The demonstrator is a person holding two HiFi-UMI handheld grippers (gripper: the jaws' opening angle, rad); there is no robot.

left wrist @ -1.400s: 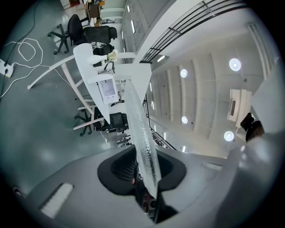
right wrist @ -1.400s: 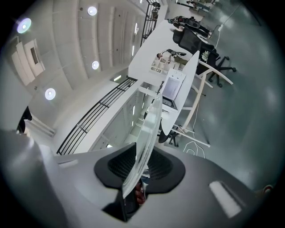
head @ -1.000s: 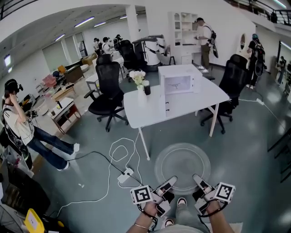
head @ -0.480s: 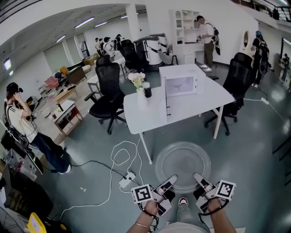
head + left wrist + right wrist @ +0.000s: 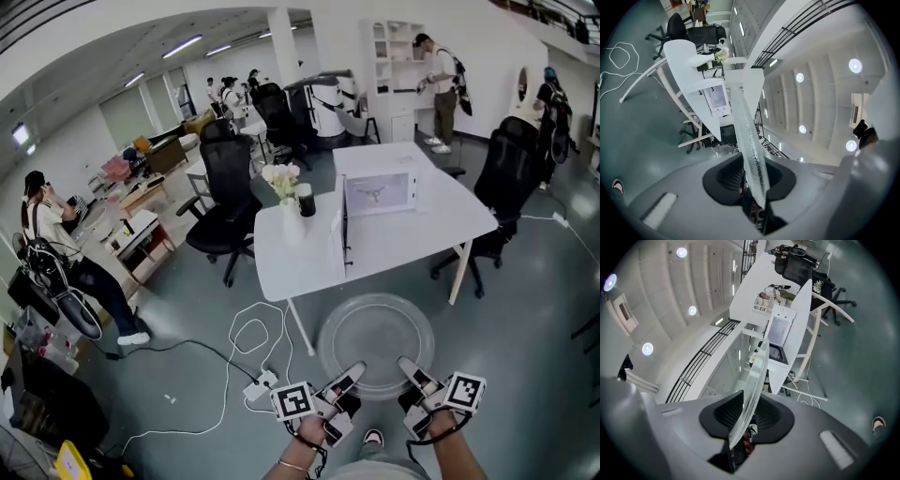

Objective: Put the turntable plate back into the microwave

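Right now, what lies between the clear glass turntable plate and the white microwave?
Head view: only grey floor and a stretch of white tabletop separate the clear glass turntable plate from the white microwave.

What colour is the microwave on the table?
White: the microwave shows best in the head view.

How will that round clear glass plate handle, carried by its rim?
The round clear glass turntable plate is probably stiff: it juts out flat from the left gripper and right gripper. Smooth glass pinched only at its near rim may slip or tilt. Likely fragile if dropped.
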